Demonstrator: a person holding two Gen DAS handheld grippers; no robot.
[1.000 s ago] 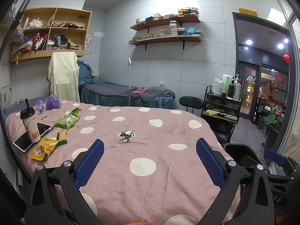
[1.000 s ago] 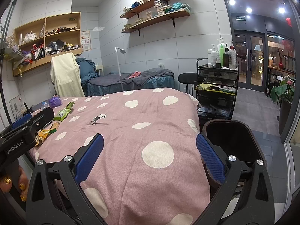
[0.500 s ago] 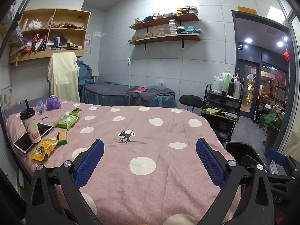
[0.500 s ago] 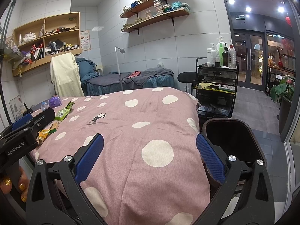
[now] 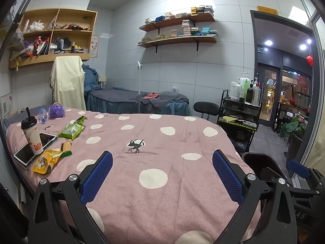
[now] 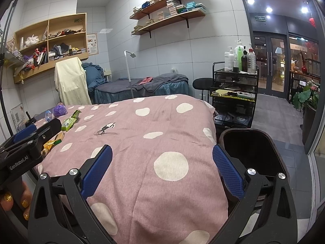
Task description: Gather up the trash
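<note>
Trash lies at the left end of the pink dotted bed cover (image 5: pixel 162 183): a yellow snack bag (image 5: pixel 45 160), a green wrapper (image 5: pixel 71 131), a small brown packet (image 5: pixel 66 147) and a drink cup (image 5: pixel 32 137) standing on a tablet (image 5: pixel 34 147). A dark bin (image 6: pixel 251 152) stands beside the bed at the right. My left gripper (image 5: pixel 162 177) is open and empty over the bed's near edge. My right gripper (image 6: pixel 162 170) is open and empty, next to the bin. The green wrapper also shows in the right wrist view (image 6: pixel 69 122).
A small bottle (image 5: pixel 42 116) and a purple pouch (image 5: pixel 56 111) sit at the bed's far left. A black hair clip (image 5: pixel 136 145) lies mid-bed. A black trolley (image 5: pixel 237 122) with bottles and a stool (image 5: pixel 206 108) stand at the right. Another bed (image 5: pixel 138 101) is behind.
Both grippers stay open and almost still; the views shift only very slightly.
</note>
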